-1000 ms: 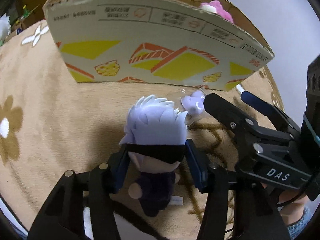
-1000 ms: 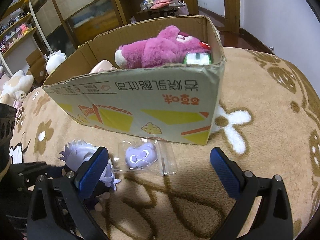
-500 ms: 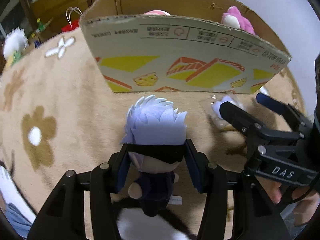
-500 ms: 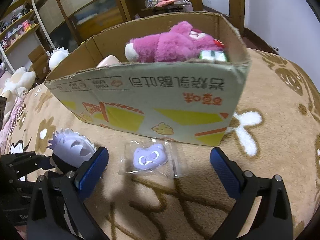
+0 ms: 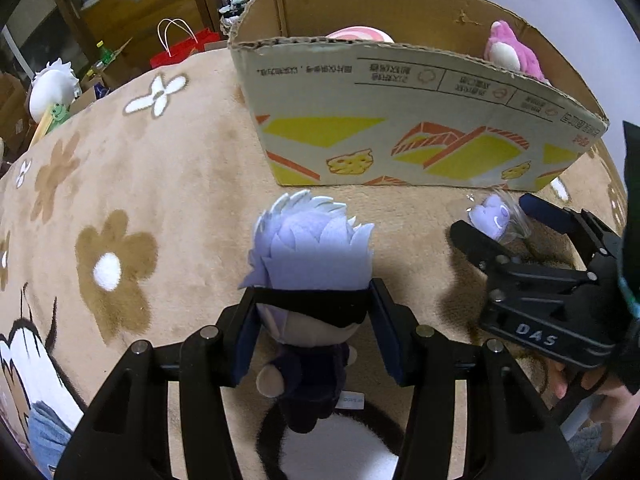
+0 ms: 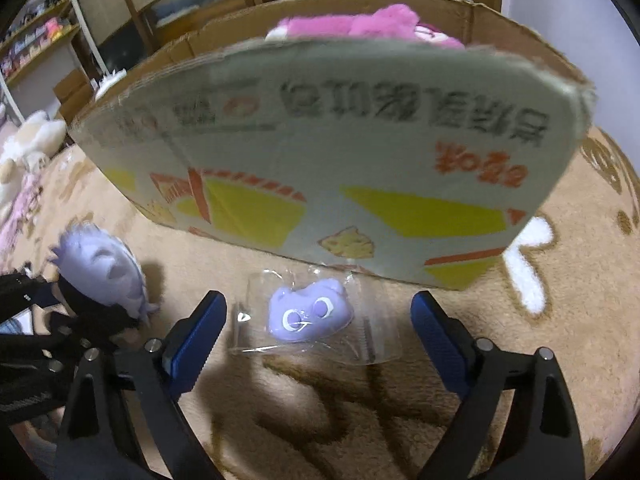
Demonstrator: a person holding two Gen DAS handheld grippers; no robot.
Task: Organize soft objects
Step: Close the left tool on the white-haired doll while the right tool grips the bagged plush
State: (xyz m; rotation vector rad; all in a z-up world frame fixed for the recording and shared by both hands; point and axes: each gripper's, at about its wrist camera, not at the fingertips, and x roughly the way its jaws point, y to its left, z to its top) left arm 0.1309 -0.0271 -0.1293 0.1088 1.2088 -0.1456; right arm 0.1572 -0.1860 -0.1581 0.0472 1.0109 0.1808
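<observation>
Beige blanket (image 5: pixel 180 184): left hand-held gripper (image 5: pixel 312 332) clamps doll (image 5: pixel 308 264); right hand-held gripper (image 6: pixel 320 332) gapes around pouch (image 6: pixel 312 316).

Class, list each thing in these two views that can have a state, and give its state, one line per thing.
left gripper: shut on the doll
doll: gripped at the head
right gripper: open, straddling the bagged toy
bagged toy: lying on the blanket, sealed in clear plastic
cardboard box: open-topped, plushes inside

Matt corrugated cardboard box (image 5: pixel 400 120) with printed paper face; fuzzy pink plush bear (image 6: pixel 360 26); felt-haired plush doll (image 5: pixel 312 252); glossy clear plastic bag (image 6: pixel 316 316); soft, short-piled fleece blanket (image 5: pixel 160 184); matt black plastic gripper arms.
</observation>
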